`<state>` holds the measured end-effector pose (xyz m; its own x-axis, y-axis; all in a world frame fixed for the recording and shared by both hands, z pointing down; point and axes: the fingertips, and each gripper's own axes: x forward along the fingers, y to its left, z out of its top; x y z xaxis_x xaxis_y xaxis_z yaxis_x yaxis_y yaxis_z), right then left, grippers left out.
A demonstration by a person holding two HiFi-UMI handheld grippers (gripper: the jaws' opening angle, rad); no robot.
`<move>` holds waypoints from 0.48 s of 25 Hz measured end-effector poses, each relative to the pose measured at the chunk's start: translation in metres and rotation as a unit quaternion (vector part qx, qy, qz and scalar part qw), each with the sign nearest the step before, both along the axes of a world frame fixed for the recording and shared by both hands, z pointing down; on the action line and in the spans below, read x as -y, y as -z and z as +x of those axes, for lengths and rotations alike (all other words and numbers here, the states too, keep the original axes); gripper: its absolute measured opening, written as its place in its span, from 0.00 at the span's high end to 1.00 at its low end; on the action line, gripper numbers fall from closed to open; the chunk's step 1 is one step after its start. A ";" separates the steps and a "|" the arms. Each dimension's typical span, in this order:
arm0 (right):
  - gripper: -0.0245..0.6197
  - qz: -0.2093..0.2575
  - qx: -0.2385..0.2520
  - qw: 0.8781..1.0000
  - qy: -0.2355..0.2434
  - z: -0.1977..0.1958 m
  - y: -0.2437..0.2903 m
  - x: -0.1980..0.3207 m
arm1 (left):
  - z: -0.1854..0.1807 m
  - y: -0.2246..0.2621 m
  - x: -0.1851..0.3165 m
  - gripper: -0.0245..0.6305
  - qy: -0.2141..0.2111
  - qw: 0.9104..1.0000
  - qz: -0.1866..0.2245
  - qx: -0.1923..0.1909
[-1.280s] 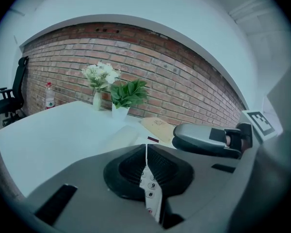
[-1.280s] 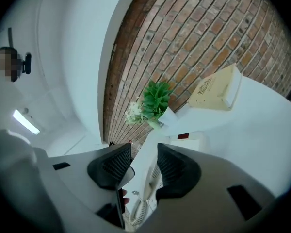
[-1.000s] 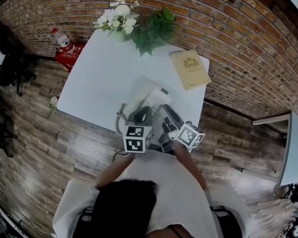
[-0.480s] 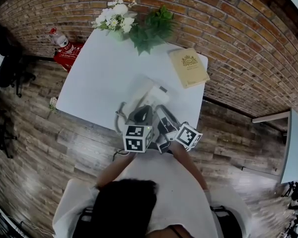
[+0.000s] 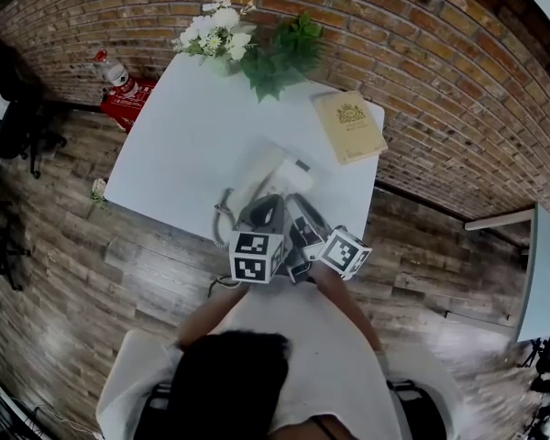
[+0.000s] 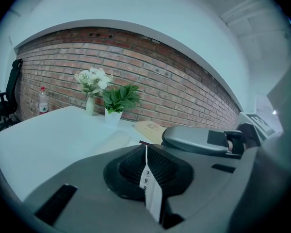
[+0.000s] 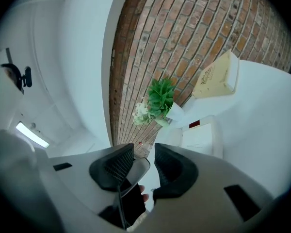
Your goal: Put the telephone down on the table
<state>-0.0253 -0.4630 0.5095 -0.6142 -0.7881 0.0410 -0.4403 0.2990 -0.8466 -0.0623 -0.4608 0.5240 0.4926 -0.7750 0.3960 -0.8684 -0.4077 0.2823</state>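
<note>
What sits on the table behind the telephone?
White flowers, a green plant and a tan book, all near the table's far edge. From overhead, blooms and leaves cover the vase and pot; the left gripper view shows both.

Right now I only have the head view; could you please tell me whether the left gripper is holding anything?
Observer: Yes, the left gripper is shut on a thin white strip marked 3, 6, 9, seen edge-on.
Operator: Thank you. And the right gripper?
Observer: Its jaws have just been closing but stand apart, with a rounded pale piece between them and a gap beside one pad.
</note>
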 end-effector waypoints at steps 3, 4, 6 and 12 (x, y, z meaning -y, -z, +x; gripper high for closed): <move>0.73 0.014 0.013 1.000 0.007 -0.005 0.007 0.000 | -0.002 0.001 0.000 0.91 0.001 1.000 0.002 0.002; 0.73 0.019 0.010 1.000 0.011 -0.007 0.008 0.000 | -0.002 0.002 0.000 0.91 0.002 1.000 0.003 0.002; 0.73 0.022 -0.002 1.000 0.013 -0.008 0.007 0.000 | -0.002 0.002 0.000 0.91 0.002 1.000 0.005 0.003; 0.74 0.022 -0.040 0.999 0.006 -0.009 0.009 0.000 | -0.003 0.006 -0.002 0.91 0.000 1.000 0.012 0.004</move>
